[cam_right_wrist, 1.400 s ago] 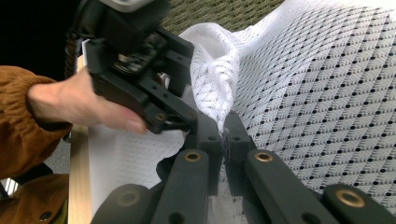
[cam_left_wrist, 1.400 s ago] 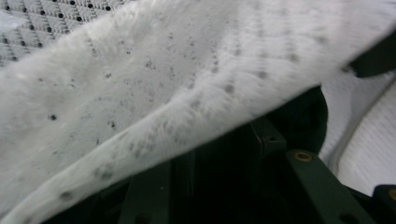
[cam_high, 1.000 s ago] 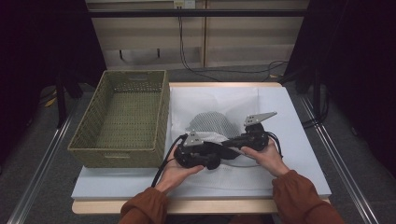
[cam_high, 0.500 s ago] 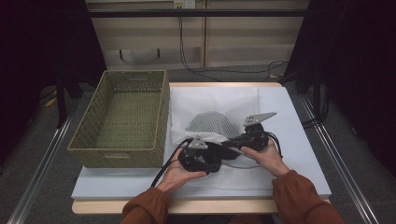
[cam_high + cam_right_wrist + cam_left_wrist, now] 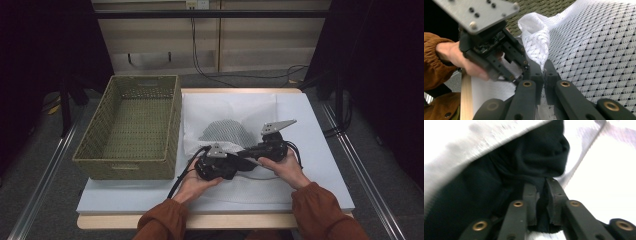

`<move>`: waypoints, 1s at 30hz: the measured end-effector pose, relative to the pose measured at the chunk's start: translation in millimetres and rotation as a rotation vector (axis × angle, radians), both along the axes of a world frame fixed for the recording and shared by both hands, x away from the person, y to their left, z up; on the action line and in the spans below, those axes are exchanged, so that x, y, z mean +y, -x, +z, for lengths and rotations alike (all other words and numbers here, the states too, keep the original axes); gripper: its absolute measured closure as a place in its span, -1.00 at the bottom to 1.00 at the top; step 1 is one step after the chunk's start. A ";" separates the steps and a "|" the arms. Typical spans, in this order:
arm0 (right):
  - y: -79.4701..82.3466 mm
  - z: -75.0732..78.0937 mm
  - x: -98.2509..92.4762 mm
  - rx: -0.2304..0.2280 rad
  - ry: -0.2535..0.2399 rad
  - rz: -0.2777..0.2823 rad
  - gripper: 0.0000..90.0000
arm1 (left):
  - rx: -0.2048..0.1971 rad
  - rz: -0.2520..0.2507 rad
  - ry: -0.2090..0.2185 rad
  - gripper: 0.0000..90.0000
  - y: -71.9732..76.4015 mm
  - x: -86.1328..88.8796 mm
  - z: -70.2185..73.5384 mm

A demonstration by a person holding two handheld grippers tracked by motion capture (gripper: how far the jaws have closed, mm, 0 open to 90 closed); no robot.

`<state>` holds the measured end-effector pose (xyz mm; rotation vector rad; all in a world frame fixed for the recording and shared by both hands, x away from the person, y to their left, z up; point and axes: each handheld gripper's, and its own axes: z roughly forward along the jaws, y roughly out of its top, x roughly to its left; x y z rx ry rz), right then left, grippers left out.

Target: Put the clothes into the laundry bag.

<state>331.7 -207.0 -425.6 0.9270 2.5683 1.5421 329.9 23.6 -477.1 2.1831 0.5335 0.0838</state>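
A white mesh bag [image 5: 235,187] lies on the table, and a dark garment [image 5: 223,132] shows grey through it. My right gripper [image 5: 544,68] is shut on a raised fold of the bag's edge [image 5: 535,37]. My left gripper [image 5: 543,185] reaches into the bag's mouth. Its jaws have just been closing and now pinch the dark garment [image 5: 536,152], with white mesh [image 5: 461,142] draped above. In the high view both grippers meet tip to tip, the left gripper [image 5: 241,159] coming from the left and the right gripper [image 5: 248,156] from the right.
A woven green basket [image 5: 172,125] stands to the left of the bag, its near corner close to my left hand [image 5: 192,180]. The white table top [image 5: 320,150] ends in a wooden front edge [image 5: 215,220]. Cables trail from both grippers.
The left gripper has shifted slightly at the bag's mouth. The right gripper and the fold it holds have stayed in place.
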 end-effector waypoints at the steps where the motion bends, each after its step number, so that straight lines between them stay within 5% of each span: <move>1: 0.2 0.4 0.1 -0.002 -0.002 0.001 0.97 | -0.015 0.019 0.003 0.82 -1.0 -1.4 0.7; 8: 3.9 2.4 2.9 -0.004 -0.002 0.023 0.97 | -0.053 0.077 -0.026 0.86 -10.6 -17.0 1.3; 17: 8.4 4.3 -0.3 -0.006 -0.006 0.035 0.97 | -0.074 0.146 0.071 0.86 -20.7 -25.8 4.5; 22: 9.0 1.7 -5.2 0.003 -0.002 0.028 0.97 | -0.072 0.181 0.047 0.85 -28.2 -29.5 -2.2; 29: 7.3 -7.3 -8.0 0.030 0.015 0.024 0.97 | -0.064 0.142 -0.010 0.58 -25.5 -30.8 -5.9; 30: 7.2 -7.6 -8.3 0.030 0.016 0.022 0.97 | -0.060 0.140 0.010 0.52 -23.9 -30.2 -6.1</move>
